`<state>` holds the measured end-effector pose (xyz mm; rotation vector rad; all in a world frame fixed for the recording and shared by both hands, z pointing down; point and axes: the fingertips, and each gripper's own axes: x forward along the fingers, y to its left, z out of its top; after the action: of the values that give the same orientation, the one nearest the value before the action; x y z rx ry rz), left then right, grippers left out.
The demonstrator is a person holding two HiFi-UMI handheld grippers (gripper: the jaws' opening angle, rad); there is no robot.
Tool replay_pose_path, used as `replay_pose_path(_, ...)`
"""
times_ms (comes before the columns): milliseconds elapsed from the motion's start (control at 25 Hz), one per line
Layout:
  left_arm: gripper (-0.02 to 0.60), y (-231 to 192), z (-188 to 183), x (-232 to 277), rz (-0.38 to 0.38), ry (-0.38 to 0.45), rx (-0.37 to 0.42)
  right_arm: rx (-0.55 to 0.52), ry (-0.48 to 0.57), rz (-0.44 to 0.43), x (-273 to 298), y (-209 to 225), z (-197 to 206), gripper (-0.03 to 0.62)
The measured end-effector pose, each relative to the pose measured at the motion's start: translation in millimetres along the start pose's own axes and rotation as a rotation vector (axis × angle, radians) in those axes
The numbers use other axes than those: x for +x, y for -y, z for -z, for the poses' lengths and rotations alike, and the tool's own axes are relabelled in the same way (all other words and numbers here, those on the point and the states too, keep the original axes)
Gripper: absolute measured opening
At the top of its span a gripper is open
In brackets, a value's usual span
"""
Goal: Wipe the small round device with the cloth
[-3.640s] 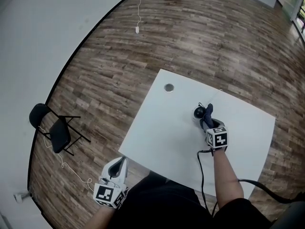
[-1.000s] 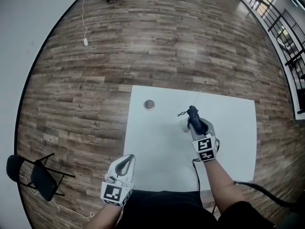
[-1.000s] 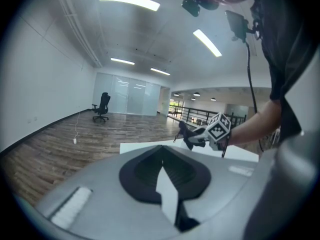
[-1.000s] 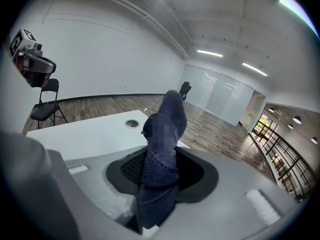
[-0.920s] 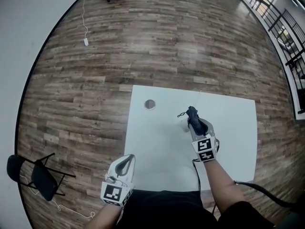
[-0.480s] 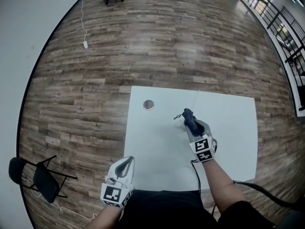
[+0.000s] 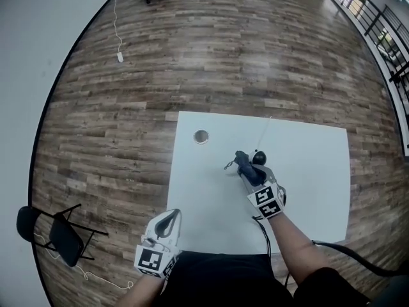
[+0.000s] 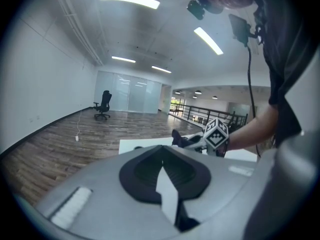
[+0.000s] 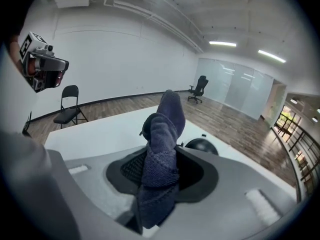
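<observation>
In the head view the small round black device sits near the middle of the white table. My right gripper is shut on a dark blue cloth, which sticks out past the jaws just left of the device. The right gripper view shows the cloth bunched between the jaws, with the device close behind on the right, uncovered. My left gripper hangs off the table's near left edge. Its jaws meet with nothing between them in the left gripper view.
A round metal grommet is set in the table's far left part. A thin white cord runs from the device to the far edge. A black cable trails from my right gripper. A folding chair stands on the wooden floor at left.
My right gripper has swung left and nearer with the cloth. The cloth has come off the device, which now shows bare on its right. The left gripper has stayed put.
</observation>
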<state>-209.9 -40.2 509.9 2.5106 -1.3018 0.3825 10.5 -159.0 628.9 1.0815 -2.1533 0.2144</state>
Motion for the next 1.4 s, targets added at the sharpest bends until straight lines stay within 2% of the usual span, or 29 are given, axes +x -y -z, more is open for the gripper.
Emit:
replay_pose_path(120, 0.003, 2.5, 0.4, -2.9, -0.021, -0.005, 0.000, 0.037, -0.005, -0.074, 5.9, -22.1, 8.7, 0.138)
replay_pose_path(200, 0.004, 4.2, 0.5, -2.9, -0.037, -0.005, -0.001, 0.020, 0.034, -0.080, 0.9, -25.0, 2.7, 0.138)
replay_pose_path(280, 0.003, 7.7, -0.3, -0.8, -0.046, -0.011, -0.006, -0.004, 0.099, -0.042, -9.5, -13.2, -11.8, 0.138)
replay_pose_path(400, 0.003, 18.6, -6.2, 2.0, -0.053, -0.011, -0.007, -0.024, 0.199, 0.070, -28.8, 26.0, -33.7, 0.138)
replay_pose_path(480, 0.003, 26.5, -10.5, 2.5, -0.060, -0.009, 0.001, 0.000, 0.220, 0.124, -35.0, 54.7, -37.2, 0.138)
replay_pose_path(640, 0.003, 36.7, -13.6, 0.0, -0.092, -0.012, 0.005, 0.068, 0.207, 0.160, -32.0, 95.5, -28.2, 0.138)
replay_pose_path(920, 0.003, 48.8, -10.4, -9.4, -0.165, -0.020, -0.010, 0.081, 0.133, 0.042, -8.1, 96.3, -12.3, 0.138)
replay_pose_path(1240, 0.004, 61.6, -4.4, -22.5, -0.229, -0.019, -0.040, -0.063, 0.132, -0.051, -7.8, 68.6, -22.6, 0.138)
replay_pose_path(1400, 0.003, 61.1, 2.1, -35.5, -0.252, 0.001, -0.060, -0.172, 0.126, -0.073, -8.0, 44.5, -27.6, 0.138)
